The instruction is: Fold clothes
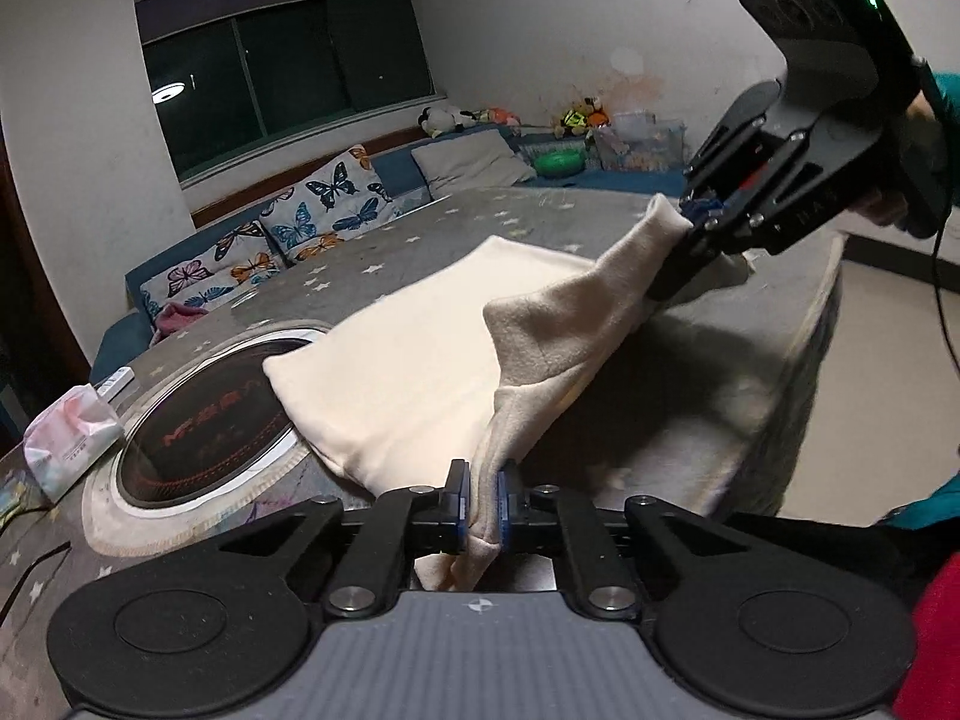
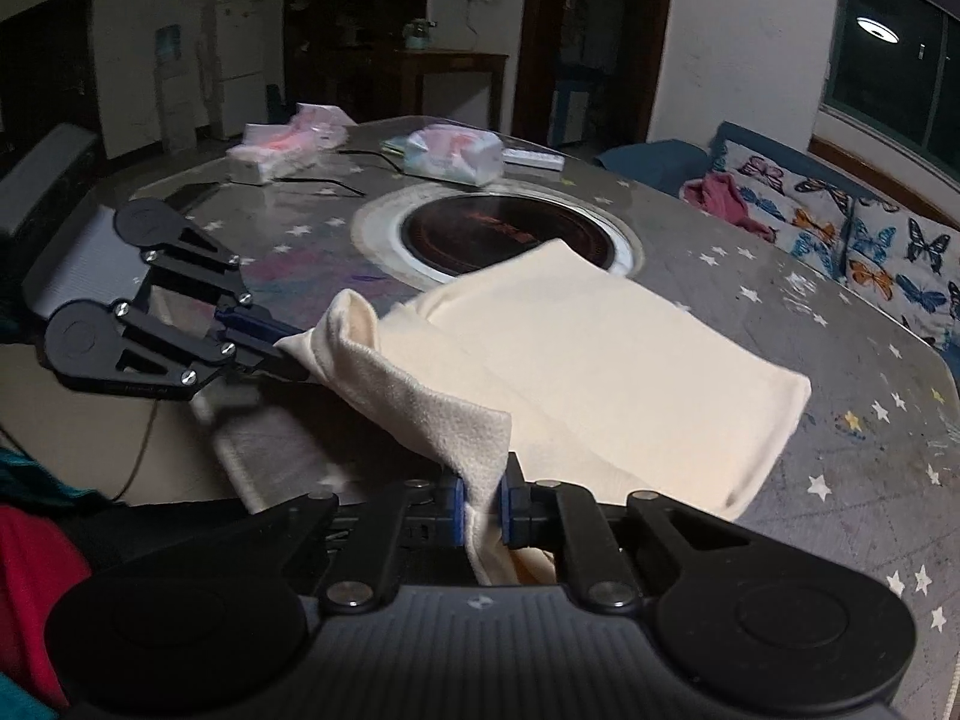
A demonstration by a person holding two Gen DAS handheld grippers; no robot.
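Observation:
A cream fleece garment [image 1: 420,354] [image 2: 600,360] lies partly folded on a grey star-patterned table. Its near edge is lifted off the table between both grippers. My left gripper [image 1: 482,504] is shut on one corner of that edge, the cloth pinched between its blue pads. In the right wrist view the same left gripper [image 2: 282,354] holds the far corner at the left. My right gripper [image 2: 485,504] is shut on the other corner. It shows in the left wrist view as the right gripper [image 1: 690,228] at upper right, raised above the table with cloth hanging from it.
A round black hob [image 2: 510,234] [image 1: 210,420] sits in the table under the garment's far end. Tissue packs [image 2: 453,156] [image 1: 69,432], a remote and a cable lie beyond it. A sofa with butterfly cushions [image 1: 318,198] runs along the window wall. The table edge [image 1: 810,348] drops to bare floor.

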